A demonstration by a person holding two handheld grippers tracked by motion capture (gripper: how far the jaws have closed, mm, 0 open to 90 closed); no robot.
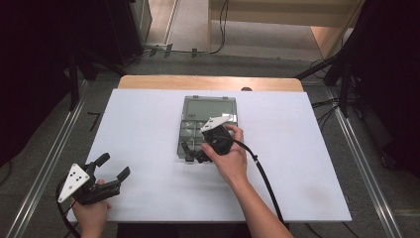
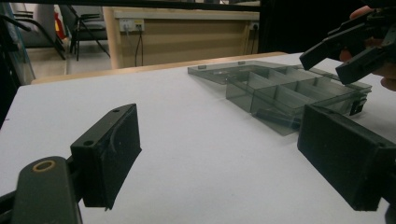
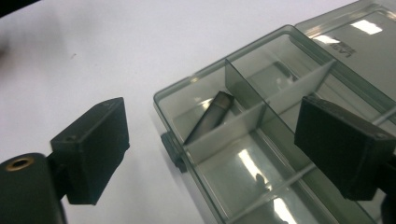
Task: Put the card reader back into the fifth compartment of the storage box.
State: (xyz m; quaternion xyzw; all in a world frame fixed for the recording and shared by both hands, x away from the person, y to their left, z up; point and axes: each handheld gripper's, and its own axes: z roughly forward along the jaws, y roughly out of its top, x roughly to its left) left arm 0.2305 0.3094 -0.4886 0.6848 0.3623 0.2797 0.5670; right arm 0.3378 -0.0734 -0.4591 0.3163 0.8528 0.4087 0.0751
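Smoky clear plastic organiser box [image 1: 208, 124] lies lid-open mid worktop [image 1: 148, 124], dark cylinder [image 3: 210, 117] already in a corner compartment. Right gripper [image 1: 198, 151] hovers above, jaws wide, empty; left gripper [image 1: 111, 168] idle, wide, empty. Probably closing left.

Left gripper [image 2: 219, 158] gapes (empty) before the smoky organiser box [image 2: 292, 91].
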